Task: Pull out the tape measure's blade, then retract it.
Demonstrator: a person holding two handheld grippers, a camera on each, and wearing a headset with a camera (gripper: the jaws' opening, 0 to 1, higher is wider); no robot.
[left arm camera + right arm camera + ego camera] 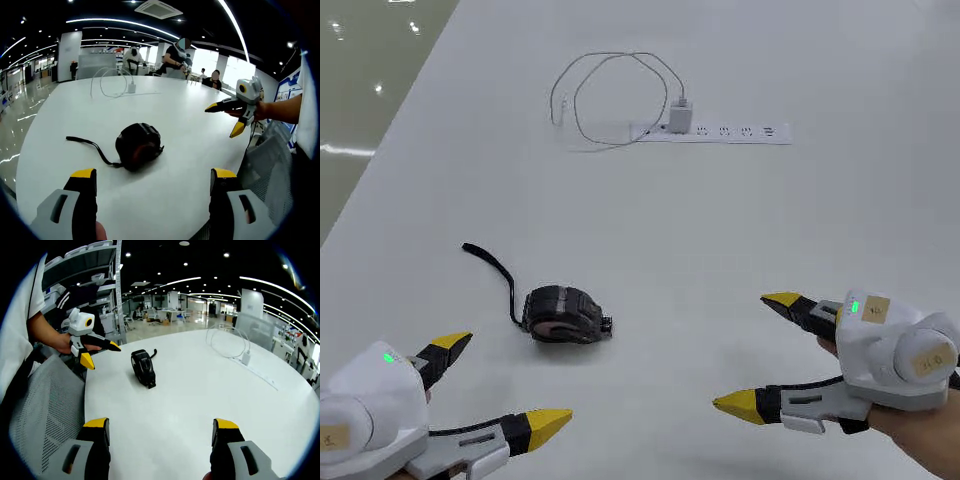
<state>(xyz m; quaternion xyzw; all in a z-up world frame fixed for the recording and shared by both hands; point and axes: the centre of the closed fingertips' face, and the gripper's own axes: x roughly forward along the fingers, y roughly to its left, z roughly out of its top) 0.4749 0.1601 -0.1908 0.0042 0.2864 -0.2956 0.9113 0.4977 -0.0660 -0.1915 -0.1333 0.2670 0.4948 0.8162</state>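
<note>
The tape measure (pixel 565 315) lay just ahead of the left gripper (pixel 503 381), its blade tip facing the farther right gripper (pixel 756 351); both grippers gaped empty.

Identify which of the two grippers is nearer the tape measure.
The left gripper: its yellow tips sit close to the tape measure, while the right gripper hangs farther off.

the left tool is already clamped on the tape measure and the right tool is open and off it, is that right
Not quite. The left tool is not clamped on the tape measure: the left gripper view shows its jaws standing open, short of the tape measure, which lies free ahead of them. The right tool is open and off it, as you said.
</note>
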